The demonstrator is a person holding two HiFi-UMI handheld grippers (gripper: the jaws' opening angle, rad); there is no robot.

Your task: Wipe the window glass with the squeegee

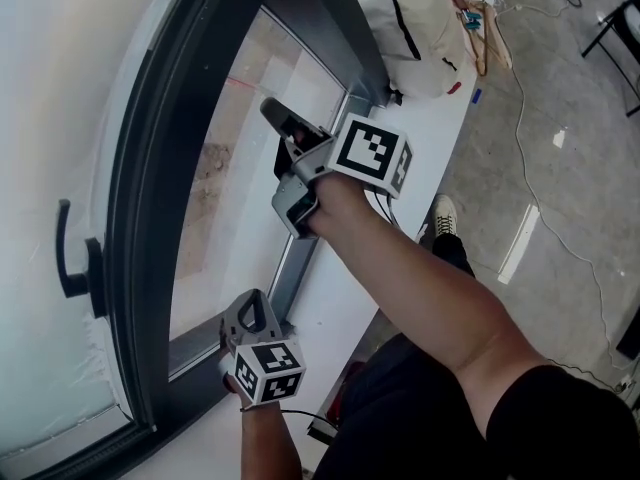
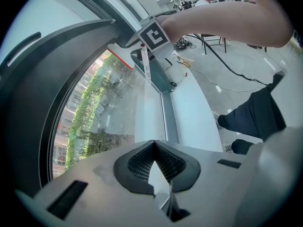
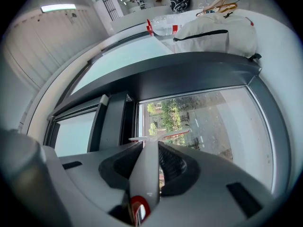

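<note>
My R tool (image 3: pixel 147 144), clamped on the squeegee (image 3: pixel 144 178), sets its blade to the window glass (image 3: pixel 213 117) for wiping; L tool (image 2: pixel 154 148), closed & empty, hangs low, clear.

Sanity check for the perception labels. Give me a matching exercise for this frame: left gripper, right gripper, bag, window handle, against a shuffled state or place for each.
1. left gripper
2. right gripper
3. bag
4. window handle

a. black, left of the clear glass
b. shut on the squeegee
c. lies on the white sill
d. shut, nothing between its jaws

Pairs: 1-d, 2-b, 3-c, 4-a
</note>
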